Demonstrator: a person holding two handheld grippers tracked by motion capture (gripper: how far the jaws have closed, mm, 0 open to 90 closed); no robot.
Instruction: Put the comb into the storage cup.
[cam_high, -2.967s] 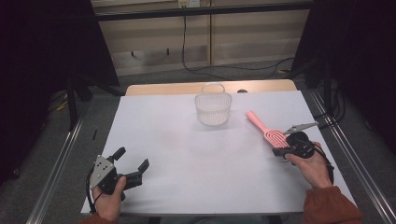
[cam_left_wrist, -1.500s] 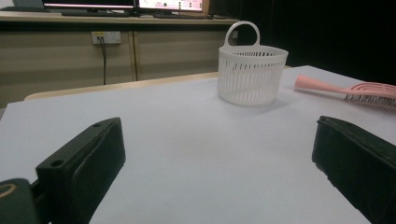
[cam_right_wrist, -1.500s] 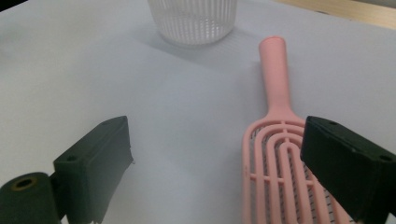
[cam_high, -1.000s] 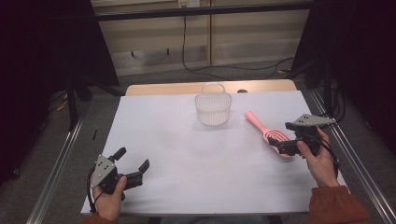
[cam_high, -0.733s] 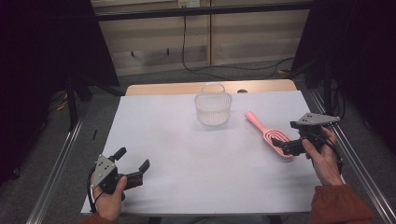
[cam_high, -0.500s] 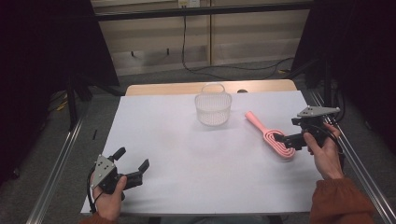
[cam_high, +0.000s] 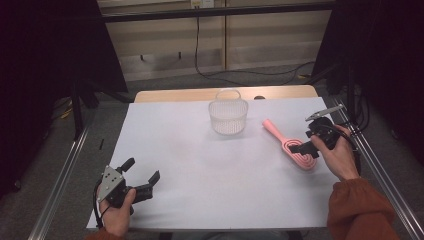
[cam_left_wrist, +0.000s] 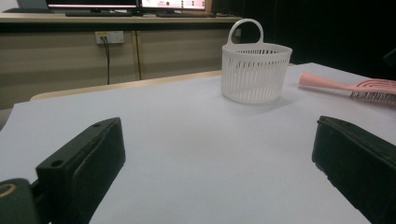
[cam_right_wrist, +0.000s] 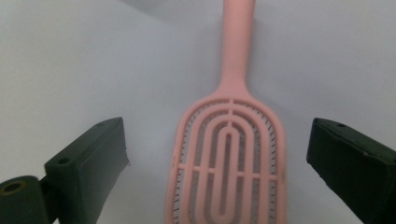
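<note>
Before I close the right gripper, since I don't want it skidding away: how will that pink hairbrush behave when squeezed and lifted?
The pink hairbrush looks like hard moulded plastic, so probably stiff. Its vented, open head suggests it is light. It lies flat, bristles down, between the open jaws of the right gripper, so it should not roll, though its smooth edges may slip or pivot on the white table.
</note>
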